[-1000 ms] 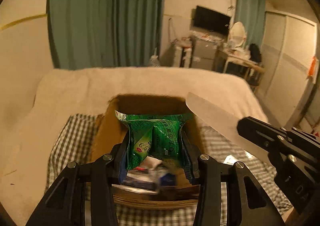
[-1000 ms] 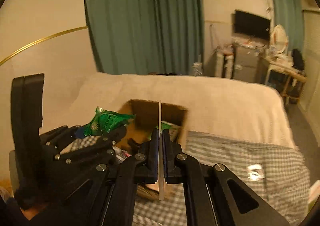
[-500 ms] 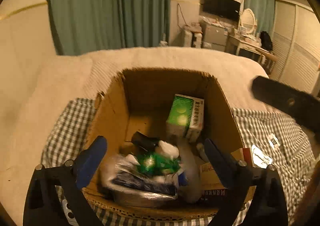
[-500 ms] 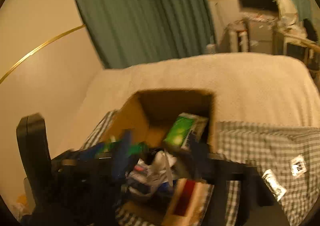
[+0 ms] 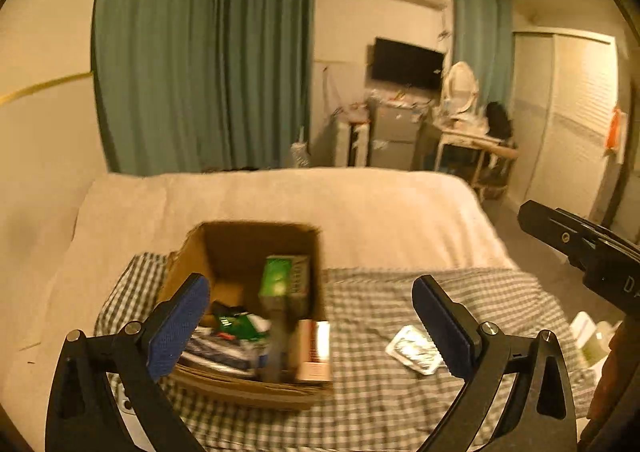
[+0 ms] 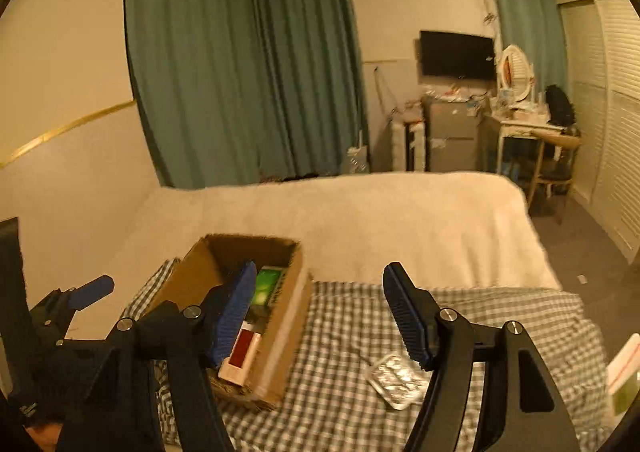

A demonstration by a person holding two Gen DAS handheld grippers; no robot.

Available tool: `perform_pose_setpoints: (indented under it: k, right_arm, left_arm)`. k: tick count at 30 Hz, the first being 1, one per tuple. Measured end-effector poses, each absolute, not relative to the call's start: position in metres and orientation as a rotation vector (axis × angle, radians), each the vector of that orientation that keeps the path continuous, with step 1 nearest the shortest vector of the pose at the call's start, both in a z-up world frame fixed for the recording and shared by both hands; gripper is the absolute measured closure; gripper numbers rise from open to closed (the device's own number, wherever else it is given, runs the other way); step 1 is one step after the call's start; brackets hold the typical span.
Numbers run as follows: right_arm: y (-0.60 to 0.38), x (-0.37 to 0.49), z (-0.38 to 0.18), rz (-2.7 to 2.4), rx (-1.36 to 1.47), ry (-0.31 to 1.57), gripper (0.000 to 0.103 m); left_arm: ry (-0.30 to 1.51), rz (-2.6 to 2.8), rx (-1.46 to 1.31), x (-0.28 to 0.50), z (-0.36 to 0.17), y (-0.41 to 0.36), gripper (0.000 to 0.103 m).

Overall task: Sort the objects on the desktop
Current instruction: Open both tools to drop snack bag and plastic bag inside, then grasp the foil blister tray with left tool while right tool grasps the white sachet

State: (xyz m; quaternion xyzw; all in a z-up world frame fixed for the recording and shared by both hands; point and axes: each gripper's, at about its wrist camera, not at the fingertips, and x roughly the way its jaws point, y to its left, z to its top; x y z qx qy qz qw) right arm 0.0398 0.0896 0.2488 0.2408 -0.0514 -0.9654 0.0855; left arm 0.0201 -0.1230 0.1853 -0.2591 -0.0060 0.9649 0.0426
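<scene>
An open cardboard box [image 5: 188,268] [image 6: 288,332] sits on a checked cloth [image 5: 368,404] [image 6: 340,332] on the bed. It holds a green carton [image 5: 276,278] [image 6: 268,286], a green packet [image 5: 236,322], a red-and-white carton [image 5: 316,348] [image 6: 242,354] and several other items. A silver blister pack [image 5: 414,350] [image 6: 394,380] lies on the cloth to the right of the box. My left gripper [image 5: 316,324] is open and empty above the box's near edge. My right gripper [image 6: 320,312] is open and empty, to the right of the box.
A cream bedspread [image 5: 320,199] extends behind the cloth. Light-coloured boxes [image 5: 588,336] [image 6: 624,372] lie at the cloth's right edge. Green curtains [image 5: 200,59], a dresser and a wardrobe stand beyond the bed. The right gripper's body [image 5: 580,252] shows at the right of the left view.
A second ago my left gripper held the green packet and my right held a thin flat white item. Both have opened and drawn back; the packet now lies in the box.
</scene>
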Motion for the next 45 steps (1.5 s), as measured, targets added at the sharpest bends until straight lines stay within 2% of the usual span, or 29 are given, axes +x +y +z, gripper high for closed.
perform_pose_setpoints:
  k: [7, 15, 20, 26, 34, 40, 45]
  right_arm:
    - [0.147, 0.091, 0.294, -2.946, 0.645, -0.162, 0.037]
    - [0.199, 0.123, 0.292, -2.957, 0.600, -0.086, 0.037]
    - [0.219, 0.112, 0.252, -2.953, 0.636, -0.057, 0.037]
    - [0.247, 0.074, 0.173, -2.928, 0.794, -0.016, 0.037]
    - [0.277, 0.010, 0.066, -2.901, 0.978, -0.124, 0.037]
    - [0.281, -0.033, 0.009, -2.857, 1.090, -0.074, 0.037]
    - [0.270, -0.074, -0.026, -2.803, 1.136, -0.009, 0.037]
  left_arm:
    - [0.002, 2.912, -0.781, 0.045, 0.207, -0.072, 0.000]
    - [0.026, 2.896, -0.859, 0.043, 0.173, -0.025, 0.000]
    - [-0.024, 2.894, -0.967, 0.016, 0.116, -0.005, 0.000]
    - [-0.038, 2.861, -1.120, -0.023, 0.033, 0.018, 0.000]
    - [-0.019, 2.766, -1.314, -0.082, -0.063, 0.061, 0.000]
    - [-0.001, 2.732, -1.417, -0.117, -0.115, 0.069, 0.000]
    - [0.004, 2.727, -1.355, -0.116, -0.122, 0.068, 0.000]
